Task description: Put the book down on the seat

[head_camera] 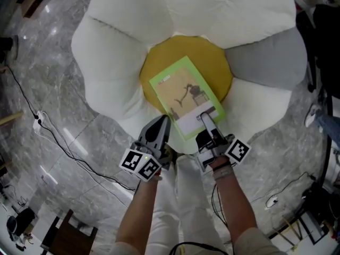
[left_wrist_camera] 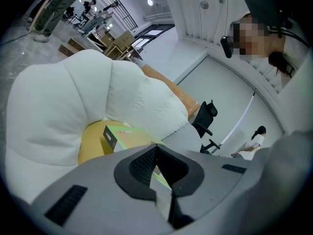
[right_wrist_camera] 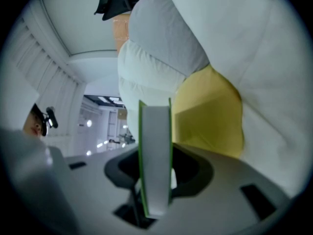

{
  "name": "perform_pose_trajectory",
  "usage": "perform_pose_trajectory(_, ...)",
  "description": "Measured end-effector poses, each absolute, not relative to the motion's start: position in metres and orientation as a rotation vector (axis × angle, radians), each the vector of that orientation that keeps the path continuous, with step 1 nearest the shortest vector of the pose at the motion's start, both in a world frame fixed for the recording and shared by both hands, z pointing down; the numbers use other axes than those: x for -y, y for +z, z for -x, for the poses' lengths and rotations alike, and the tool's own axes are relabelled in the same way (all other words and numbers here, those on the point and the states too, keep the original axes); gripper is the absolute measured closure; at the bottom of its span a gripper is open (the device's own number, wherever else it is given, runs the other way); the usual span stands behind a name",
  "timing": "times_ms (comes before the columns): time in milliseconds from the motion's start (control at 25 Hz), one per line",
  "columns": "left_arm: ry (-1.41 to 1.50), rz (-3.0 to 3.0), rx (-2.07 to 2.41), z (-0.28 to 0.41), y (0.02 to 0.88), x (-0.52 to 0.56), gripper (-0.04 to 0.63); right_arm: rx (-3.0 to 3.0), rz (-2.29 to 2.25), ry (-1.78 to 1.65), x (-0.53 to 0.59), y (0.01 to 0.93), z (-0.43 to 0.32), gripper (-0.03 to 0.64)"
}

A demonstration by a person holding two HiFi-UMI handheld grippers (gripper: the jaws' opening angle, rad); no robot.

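Both grippers clamped the green book (head_camera: pixel 183 93): left gripper (head_camera: pixel 166 121) on near-left corner, right gripper (head_camera: pixel 205 116) on near edge, over the yellow centre (head_camera: pixel 212 57) of the seat (head_camera: pixel 114 52). Contact there was hidden; cover print illegible.

No words or numbers legible anywhere.

On the book (head_camera: pixel 186 97) cover, a short line of print near the top edge, too small to read, above a dark drawn figure; on the white strip at the cover's near end, nothing to make out. On the book's spine, in the left gripper view, a dark label (left_wrist_camera: pixel 110 138) with pale marks, too blurred to read. Just below the book in the head view, black-and-white square markers (head_camera: pixel 139 162) on the left gripper (head_camera: pixel 163 120) and the right gripper (head_camera: pixel 204 117): patterns only, no letters.
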State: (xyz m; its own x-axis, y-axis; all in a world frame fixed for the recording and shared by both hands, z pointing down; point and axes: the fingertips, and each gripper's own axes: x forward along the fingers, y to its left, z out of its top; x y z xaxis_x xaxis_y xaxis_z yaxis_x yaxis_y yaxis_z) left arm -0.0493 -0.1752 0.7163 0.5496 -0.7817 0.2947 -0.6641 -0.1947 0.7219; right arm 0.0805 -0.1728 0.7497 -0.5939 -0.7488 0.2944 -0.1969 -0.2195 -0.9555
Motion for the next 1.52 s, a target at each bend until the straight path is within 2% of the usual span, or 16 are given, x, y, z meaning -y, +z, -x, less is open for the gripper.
perform_pose_trajectory(240,-0.154,-1.964,1.156,0.052,0.726,0.208,0.572,-1.684,1.135,-1.85,0.217,0.769,-0.072,0.463)
perform_pose_trajectory(1080,-0.259,-1.931,1.214,0.055,0.717,0.18,0.572,-1.654,1.129,-1.838,0.218,0.786,-0.074,0.463)
perform_pose_trajectory(1520,-0.269,-1.89,1.253,0.066,0.722,0.176,0.572,-1.62,1.338,-1.885,0.219,0.81,-0.082,0.462)
